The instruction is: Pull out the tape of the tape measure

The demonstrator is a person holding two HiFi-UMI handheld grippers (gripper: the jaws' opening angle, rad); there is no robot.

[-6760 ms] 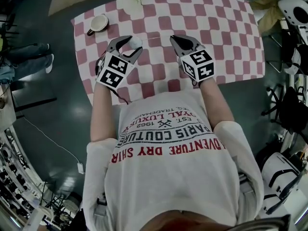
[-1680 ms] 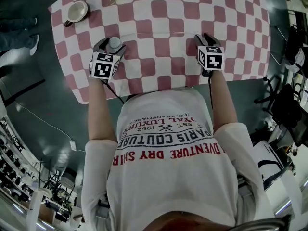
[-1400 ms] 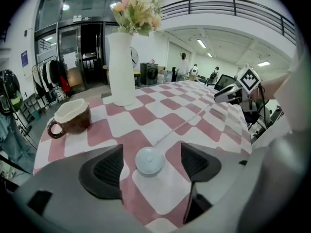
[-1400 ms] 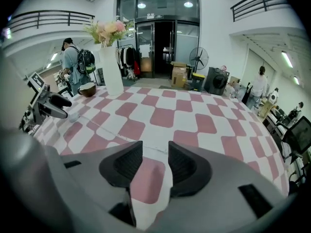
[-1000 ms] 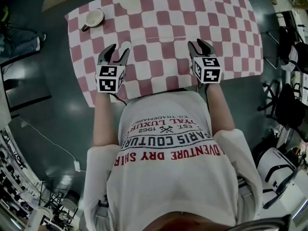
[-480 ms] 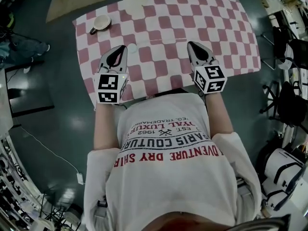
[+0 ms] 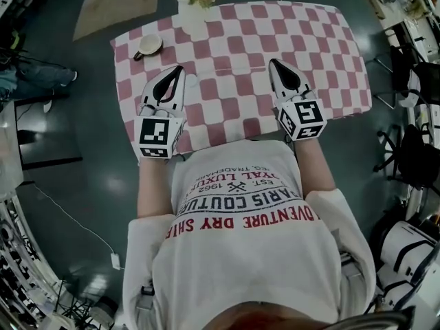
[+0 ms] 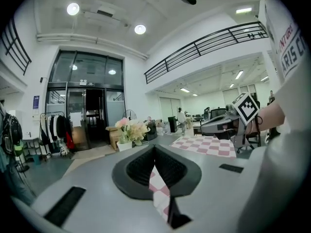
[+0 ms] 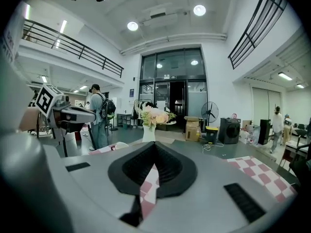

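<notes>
I hold my grey left gripper (image 7: 179,68) and grey right gripper (image 7: 273,62) closed tight, empty, above the pink-and-white checked tablecloth (image 7: 234,50).

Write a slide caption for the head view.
Shut, empty left tongs and right tongs above a checked tablecloth with a cup and a flower vase.

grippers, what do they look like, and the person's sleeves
The left gripper and right gripper are light grey shells tapering to pointed jaws with black ribbed pads. Each carries a white cube with black square markers. White short sleeves leave the forearms bare.
</notes>
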